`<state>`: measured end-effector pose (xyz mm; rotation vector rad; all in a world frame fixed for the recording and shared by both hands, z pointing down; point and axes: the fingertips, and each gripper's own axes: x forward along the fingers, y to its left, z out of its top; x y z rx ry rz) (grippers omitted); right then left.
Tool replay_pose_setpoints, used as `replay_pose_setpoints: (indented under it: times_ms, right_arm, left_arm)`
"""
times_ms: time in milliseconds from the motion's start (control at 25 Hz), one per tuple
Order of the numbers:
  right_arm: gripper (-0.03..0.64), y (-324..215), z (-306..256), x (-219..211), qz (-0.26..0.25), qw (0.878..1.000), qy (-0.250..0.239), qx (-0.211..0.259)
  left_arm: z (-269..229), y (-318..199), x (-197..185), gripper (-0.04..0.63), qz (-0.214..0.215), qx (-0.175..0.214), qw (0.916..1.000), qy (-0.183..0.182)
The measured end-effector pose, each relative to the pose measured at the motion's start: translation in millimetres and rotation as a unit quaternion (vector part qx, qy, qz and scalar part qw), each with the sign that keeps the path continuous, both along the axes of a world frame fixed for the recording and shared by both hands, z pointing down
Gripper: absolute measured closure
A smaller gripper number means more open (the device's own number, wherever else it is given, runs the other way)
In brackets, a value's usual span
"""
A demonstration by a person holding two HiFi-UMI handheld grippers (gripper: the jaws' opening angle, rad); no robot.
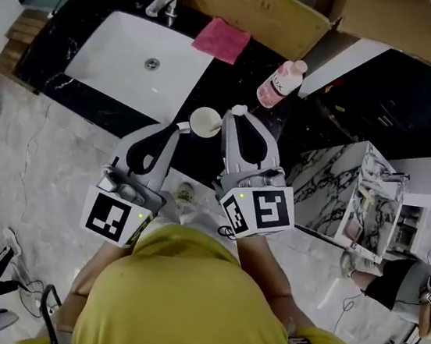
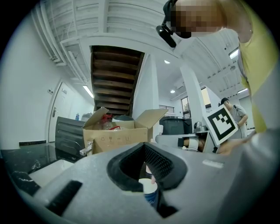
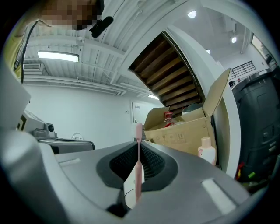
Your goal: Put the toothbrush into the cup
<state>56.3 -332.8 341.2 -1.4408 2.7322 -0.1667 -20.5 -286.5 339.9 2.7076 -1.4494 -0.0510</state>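
left claw (image 1: 181, 127) pinches cup (image 1: 204, 122) by its rim, just right of sink (image 1: 136, 58) | right claw (image 1: 237, 113) squeezes pink toothbrush (image 3: 138, 166), upright, right beside cup | risk: toothbrush bumps rim and misses, or knocks cup out of that thin pinch

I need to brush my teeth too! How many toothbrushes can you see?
1. The pink toothbrush stands upright, pinched in the right gripper, close to the cup in the left gripper. Others might be hidden inside the cardboard box.
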Motion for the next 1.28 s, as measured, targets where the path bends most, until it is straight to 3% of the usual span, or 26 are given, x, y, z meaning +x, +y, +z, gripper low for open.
replay_pose_setpoints:
  times_ms: [760,1280]
  right_arm:
    - [0.592,-25,25,-13,0.025,0.999,0.014,-0.017]
    - [0.591,-44,85,-17,0.023,0.995,0.039,-0.085]
  left_arm:
    - [18,-42,2,0.591,0.065,-0.027,0.9975,-0.009]
    - [49,-66,7,0.591,0.089,-0.066,0.9937,-0.014]
